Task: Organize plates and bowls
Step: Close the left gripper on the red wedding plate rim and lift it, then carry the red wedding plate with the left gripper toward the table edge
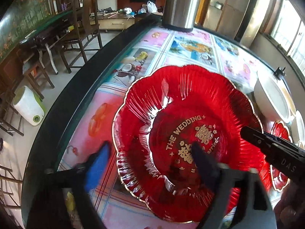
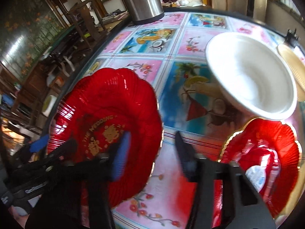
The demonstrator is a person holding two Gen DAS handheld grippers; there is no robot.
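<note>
While both jaws gape, red plate rim lies between each pair — ungripped.

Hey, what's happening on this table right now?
A person is working with two handheld grippers over a large red scalloped plastic plate with gold lettering on a round table with a fruit-print cloth. The left gripper straddles the plate's left rim, and the right gripper straddles its right rim; neither visibly pinches it yet. A white bowl, a smaller red scalloped plate and a steel flask stand nearby.
</note>
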